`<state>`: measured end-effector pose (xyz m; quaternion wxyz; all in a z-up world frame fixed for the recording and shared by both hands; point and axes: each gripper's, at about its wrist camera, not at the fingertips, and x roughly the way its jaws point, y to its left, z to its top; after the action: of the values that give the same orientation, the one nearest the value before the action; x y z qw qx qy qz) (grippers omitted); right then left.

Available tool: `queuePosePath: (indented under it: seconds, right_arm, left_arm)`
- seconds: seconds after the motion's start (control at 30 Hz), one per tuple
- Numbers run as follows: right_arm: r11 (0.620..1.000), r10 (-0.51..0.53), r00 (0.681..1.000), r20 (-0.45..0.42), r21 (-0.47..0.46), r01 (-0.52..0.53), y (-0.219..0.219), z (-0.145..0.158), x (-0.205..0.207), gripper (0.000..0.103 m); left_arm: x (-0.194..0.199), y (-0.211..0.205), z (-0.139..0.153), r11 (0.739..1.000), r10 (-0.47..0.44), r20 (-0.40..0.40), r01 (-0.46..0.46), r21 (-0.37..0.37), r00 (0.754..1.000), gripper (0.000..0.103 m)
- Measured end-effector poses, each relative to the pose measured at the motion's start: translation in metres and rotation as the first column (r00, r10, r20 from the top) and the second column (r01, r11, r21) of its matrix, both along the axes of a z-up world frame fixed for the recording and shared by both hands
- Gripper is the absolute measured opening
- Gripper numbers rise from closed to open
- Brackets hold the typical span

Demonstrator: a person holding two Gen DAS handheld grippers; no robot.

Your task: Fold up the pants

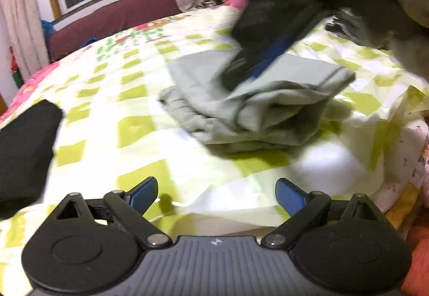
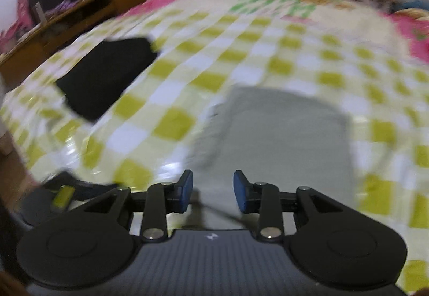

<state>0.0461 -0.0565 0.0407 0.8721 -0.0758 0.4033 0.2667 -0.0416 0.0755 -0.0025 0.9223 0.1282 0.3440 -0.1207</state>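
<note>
Bare checked bedspread lies between the folded grey pants and a black garment at the left; the right gripper hangs over the pants.

Grey-green pants, matt soft woven cloth, creased in layers; checked bedsheet thin cloth with a slight sheen; black folded garment matt cloth; left gripper matt black plastic arms, ribbed grey body, smooth blue pads, shiny metal pivot pins; headboard dull maroon upholstery.
</note>
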Motion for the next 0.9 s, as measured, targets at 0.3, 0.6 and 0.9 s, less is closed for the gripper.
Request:
queuePosePath:
  seconds: [0.3,0.6,0.9]
  right_arm:
    - [0.998,0.037,0.999,-0.022,0.056,-0.036,-0.023,-0.054,0.004,0.036]
    - [0.981,0.052,0.997,-0.048,0.187,-0.042,-0.043,-0.074,0.006,0.035]
    - [0.917,-0.049,0.995,-0.088,0.390,0.080,-0.108,-0.059,0.000,0.037]
  left_arm:
    - [0.068,0.007,0.060,0.995,0.074,0.204,-0.087,0.055,0.976,0.103]
    - [0.178,-0.060,0.006,0.984,0.100,0.107,-0.114,0.134,0.989,0.103]
    - [0.179,0.009,-0.006,0.947,0.306,0.029,-0.308,0.088,0.951,0.103]
